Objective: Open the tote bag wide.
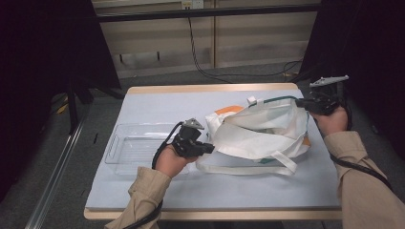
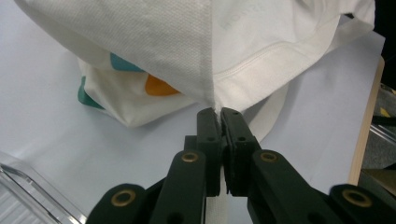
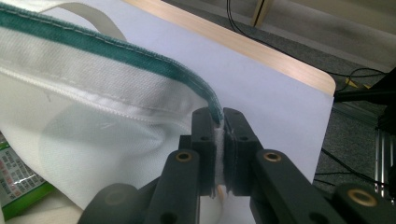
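Both grippers are locked on the white tote bag (image 1: pixel 260 133) and it hangs stretched between them over the table (image 1: pixel 191 191). The left gripper (image 1: pixel 206 149) has its jaws pinched hard on the bag's near seam edge (image 2: pixel 214 105), fabric squeezed flat between them. The right gripper (image 1: pixel 302 102) has its jaws closed over the green-trimmed rim (image 3: pixel 140 51), the trim running straight into the pinch.

Here is the danger as I read it: each hold takes just a thin fold of cloth right at the jaw tips (not much bite at all), so a sharp pull apart could slide the fabric free, and the mouth would slump shut. The contents matter too: a green printed packet (image 3: pixel 21 191) sits inside, below and to the left of the right jaws, and a tilt could spill it.

The bag's body lies ahead of the left gripper and sags below the right one. One loose handle strap (image 1: pixel 248 168) trails on the table just beside the left gripper. A clear plastic tray (image 1: pixel 138 145) sits on that gripper's far side from the bag.
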`<action>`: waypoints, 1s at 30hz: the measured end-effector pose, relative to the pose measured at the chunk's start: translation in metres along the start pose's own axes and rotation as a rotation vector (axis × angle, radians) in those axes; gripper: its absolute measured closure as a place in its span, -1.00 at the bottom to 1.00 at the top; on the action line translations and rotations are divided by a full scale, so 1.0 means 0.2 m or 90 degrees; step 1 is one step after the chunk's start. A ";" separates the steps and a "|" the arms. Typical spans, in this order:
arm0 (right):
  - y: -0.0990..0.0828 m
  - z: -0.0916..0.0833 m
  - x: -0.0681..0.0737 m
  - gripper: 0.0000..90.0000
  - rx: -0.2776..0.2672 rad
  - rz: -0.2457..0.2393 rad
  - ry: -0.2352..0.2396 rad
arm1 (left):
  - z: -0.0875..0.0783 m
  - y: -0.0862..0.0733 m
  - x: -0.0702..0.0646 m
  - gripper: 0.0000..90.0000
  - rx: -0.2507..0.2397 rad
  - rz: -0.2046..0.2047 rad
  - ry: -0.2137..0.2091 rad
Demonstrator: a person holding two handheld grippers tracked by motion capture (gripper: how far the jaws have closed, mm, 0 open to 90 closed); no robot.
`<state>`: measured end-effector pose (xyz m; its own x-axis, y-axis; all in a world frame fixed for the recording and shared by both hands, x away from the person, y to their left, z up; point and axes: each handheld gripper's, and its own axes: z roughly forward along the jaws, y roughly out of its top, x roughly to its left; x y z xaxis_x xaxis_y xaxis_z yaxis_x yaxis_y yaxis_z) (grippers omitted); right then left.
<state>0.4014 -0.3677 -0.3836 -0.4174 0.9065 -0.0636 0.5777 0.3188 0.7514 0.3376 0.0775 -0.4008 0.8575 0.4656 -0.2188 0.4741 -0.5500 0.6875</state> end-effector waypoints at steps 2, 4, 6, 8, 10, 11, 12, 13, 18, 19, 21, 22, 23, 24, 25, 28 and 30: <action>-0.01 0.00 0.00 0.87 0.004 0.001 0.000 | 0.01 -0.01 0.00 0.95 -0.001 -0.004 -0.003; -0.01 0.01 -0.01 0.87 0.006 0.006 0.001 | 0.01 -0.02 0.01 0.95 0.002 -0.005 -0.003; -0.02 0.02 -0.01 0.87 0.007 0.002 -0.005 | 0.02 -0.02 0.01 0.95 0.007 0.000 -0.005; -0.03 0.02 -0.01 0.87 0.009 0.003 -0.003 | 0.01 -0.02 0.00 0.96 0.015 0.004 0.001; -0.03 0.03 -0.02 0.87 0.010 0.008 -0.002 | 0.02 -0.02 0.00 0.96 0.015 0.000 -0.005; -0.03 0.03 -0.02 0.87 0.010 0.010 -0.002 | 0.02 -0.02 0.01 0.96 0.026 0.004 -0.004; -0.04 0.04 -0.02 0.87 0.013 0.007 -0.003 | 0.03 -0.03 0.01 0.96 0.031 0.004 -0.005; -0.04 0.04 -0.02 0.87 0.012 0.008 -0.003 | 0.03 -0.03 0.01 0.96 0.024 -0.004 -0.007; -0.06 0.06 -0.03 0.87 0.015 0.012 -0.003 | 0.04 -0.04 0.01 0.96 0.035 0.000 -0.004; -0.06 0.07 -0.03 0.87 0.015 0.009 -0.005 | 0.04 -0.04 0.01 0.96 0.036 0.001 -0.003; -0.06 0.07 -0.03 0.87 0.015 0.012 -0.004 | 0.04 -0.04 0.01 0.96 0.042 0.007 -0.003; -0.06 0.07 -0.03 0.87 0.018 0.012 -0.005 | 0.04 -0.04 0.01 0.96 0.040 0.007 -0.002; -0.06 0.07 -0.03 0.87 0.018 0.014 -0.004 | 0.05 -0.04 0.01 0.96 0.040 0.007 -0.003; -0.06 0.08 -0.03 0.87 0.019 0.014 -0.002 | 0.05 -0.04 0.01 0.96 0.039 0.005 -0.002; -0.06 0.08 -0.03 0.87 0.019 0.013 -0.004 | 0.05 -0.04 0.01 0.96 0.039 0.007 -0.001; -0.06 0.09 -0.03 0.87 0.022 0.015 -0.007 | 0.05 -0.04 0.01 0.96 0.043 0.013 0.001; -0.06 0.10 -0.03 0.87 0.022 0.015 -0.009 | 0.05 -0.04 0.01 0.96 0.048 0.014 0.001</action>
<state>0.4105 -0.3723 -0.4057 -0.3928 0.9180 -0.0555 0.6114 0.3057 0.7299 0.3370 0.0761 -0.4141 0.8676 0.4541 -0.2026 0.4687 -0.6107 0.6382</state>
